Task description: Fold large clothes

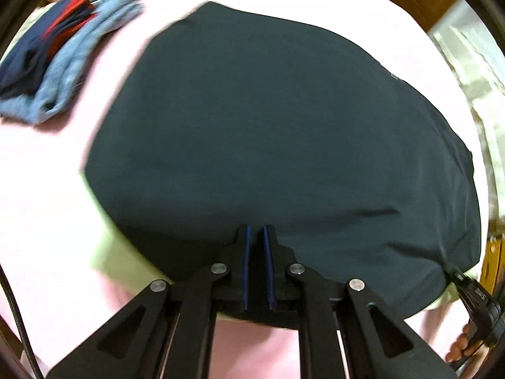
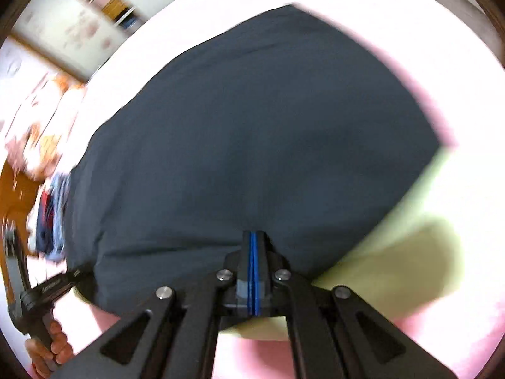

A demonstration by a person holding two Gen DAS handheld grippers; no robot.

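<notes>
Garment (image 1: 268, 126): dark, spread on pink bed (image 1: 47, 205), near edge lifted.
Left tool (image 1: 256, 230): nearly closed, pinching hem at 6 o'clock.
Right tool (image 2: 254, 233): closed, gripping hem.
Pile (image 1: 60, 60): folded clothes, 10 o'clock.

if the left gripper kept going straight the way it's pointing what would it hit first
Most likely the large dark navy fabric garment spread on the pale pink sheet. The left gripper points steeply down with its jaws at the garment's near edge, apparently pinching it, so cloth comes first, the sheet beneath.
</notes>
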